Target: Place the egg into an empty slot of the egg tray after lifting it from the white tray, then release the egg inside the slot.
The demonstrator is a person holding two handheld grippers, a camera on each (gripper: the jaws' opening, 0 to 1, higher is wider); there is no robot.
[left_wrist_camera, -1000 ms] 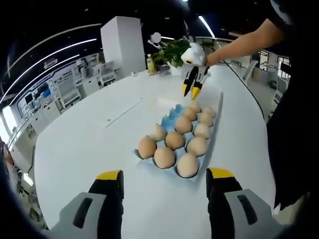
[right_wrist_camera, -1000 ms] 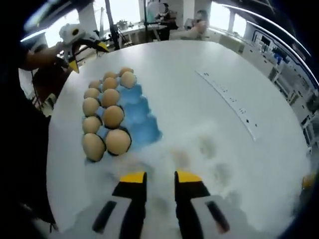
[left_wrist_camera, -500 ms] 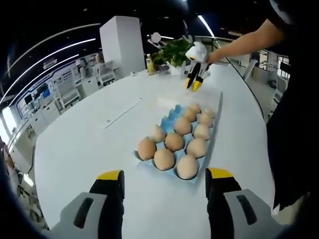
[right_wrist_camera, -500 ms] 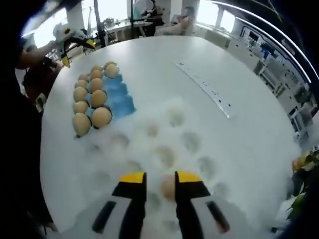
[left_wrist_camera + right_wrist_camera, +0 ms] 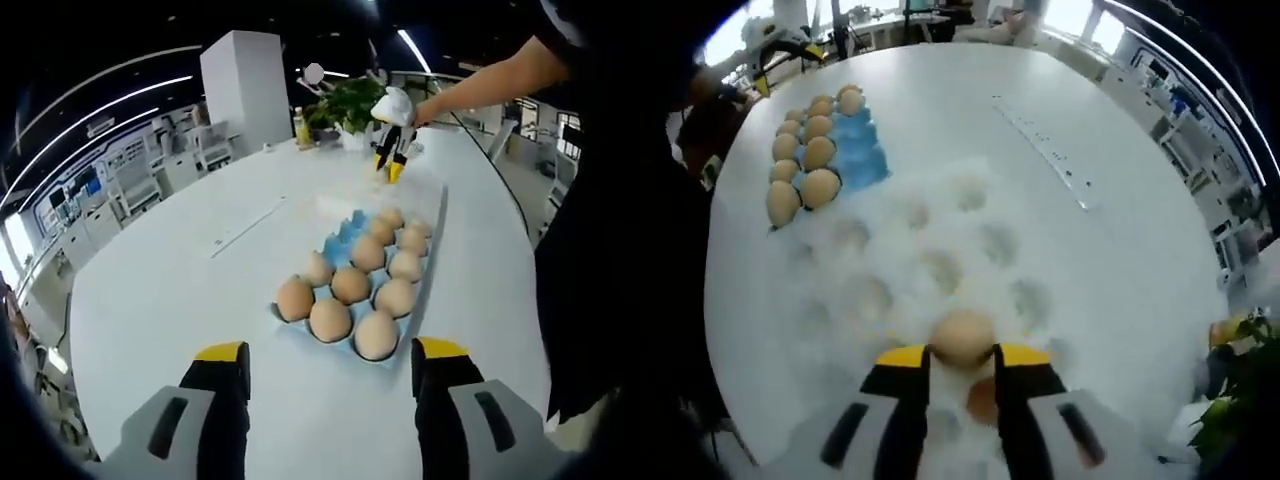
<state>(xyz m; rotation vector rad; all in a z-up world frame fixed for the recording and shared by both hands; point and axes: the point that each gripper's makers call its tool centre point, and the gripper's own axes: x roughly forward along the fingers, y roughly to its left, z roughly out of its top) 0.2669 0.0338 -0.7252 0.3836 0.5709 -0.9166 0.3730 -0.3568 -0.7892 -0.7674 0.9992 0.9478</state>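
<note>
Left gripper (image 5: 330, 365) is hovering low over the white table (image 5: 160, 300), its yellow-tipped jaws standing wide apart with nothing between them. Just ahead of it the blue egg tray (image 5: 352, 236) is lying on the table, brown eggs filling most slots; a few blue slots along its far left side are showing bare.

Beyond the tray, in the left gripper view, the right gripper (image 5: 391, 168) is pointing down near the table's far end, held by a person's outstretched arm (image 5: 490, 85). A potted plant (image 5: 345, 105) is standing behind it, a white pillar (image 5: 247, 90) further back.

In the right gripper view, the right gripper (image 5: 962, 358) is tilting down over the white tray (image 5: 880, 290), a moulded sheet of shallow round dimples. One brown egg (image 5: 962, 338) is sitting right between the jaw tips, which are lying close against its two sides; whether they are actually pinching it I cannot tell. A second egg (image 5: 983, 398) is showing lower down between the jaws, partly hidden.

The egg tray (image 5: 858, 155) is lying up and left in this view, touching or just beside the white tray's edge. A long ruler-like strip (image 5: 1045, 150) is lying on the table well apart to the right
</note>
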